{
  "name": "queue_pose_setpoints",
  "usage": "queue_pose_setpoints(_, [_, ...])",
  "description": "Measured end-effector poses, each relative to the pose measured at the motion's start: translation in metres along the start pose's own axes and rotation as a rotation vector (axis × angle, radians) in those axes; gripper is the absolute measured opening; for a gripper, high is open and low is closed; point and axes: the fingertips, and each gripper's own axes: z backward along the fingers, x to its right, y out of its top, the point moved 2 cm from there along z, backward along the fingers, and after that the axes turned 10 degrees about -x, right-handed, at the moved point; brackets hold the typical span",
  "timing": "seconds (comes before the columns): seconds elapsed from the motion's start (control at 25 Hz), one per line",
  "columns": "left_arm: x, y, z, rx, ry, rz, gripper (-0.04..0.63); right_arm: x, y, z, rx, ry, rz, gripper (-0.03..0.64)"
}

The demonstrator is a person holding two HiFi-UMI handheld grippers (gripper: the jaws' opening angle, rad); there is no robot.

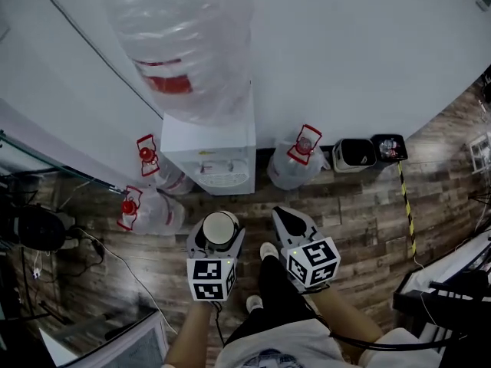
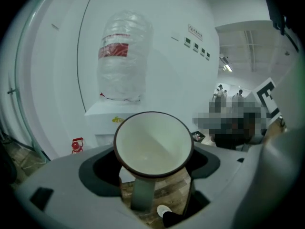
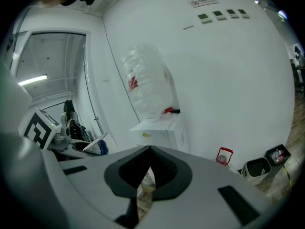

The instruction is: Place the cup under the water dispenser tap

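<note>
A white cup (image 1: 220,228) with a dark rim sits upright between the jaws of my left gripper (image 1: 219,241), which is shut on it. In the left gripper view the cup (image 2: 153,144) fills the space in my left gripper (image 2: 155,175). Ahead stands the white water dispenser (image 1: 209,148), with a clear bottle (image 1: 184,44) on top and its taps (image 1: 213,165) above a small grille. The cup is short of the dispenser, over the wood floor. My right gripper (image 1: 290,222) hangs beside it, shut, nothing in it; its tips meet in the right gripper view (image 3: 149,151).
Spare water bottles with red caps stand on the floor left (image 1: 153,209) and right (image 1: 299,159) of the dispenser. Two small bins (image 1: 354,153) stand by the wall. Cables (image 1: 107,251) trail at left; a desk edge (image 1: 453,282) is at right. The person's shoes (image 1: 268,251) are below.
</note>
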Motion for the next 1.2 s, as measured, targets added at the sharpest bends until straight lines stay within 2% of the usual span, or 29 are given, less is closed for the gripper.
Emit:
queue_pose_setpoints(0.56, [-0.034, -0.035, -0.144, -0.026, -0.001, -0.021, 0.428, 0.068, -0.068, -0.114, -0.035, -0.010, -0.008, 0.020])
queue_pose_setpoints(1.2, [-0.083, -0.080, -0.263, -0.032, 0.044, -0.026, 0.428, 0.120, -0.123, -0.213, -0.013, -0.021, 0.004, 0.020])
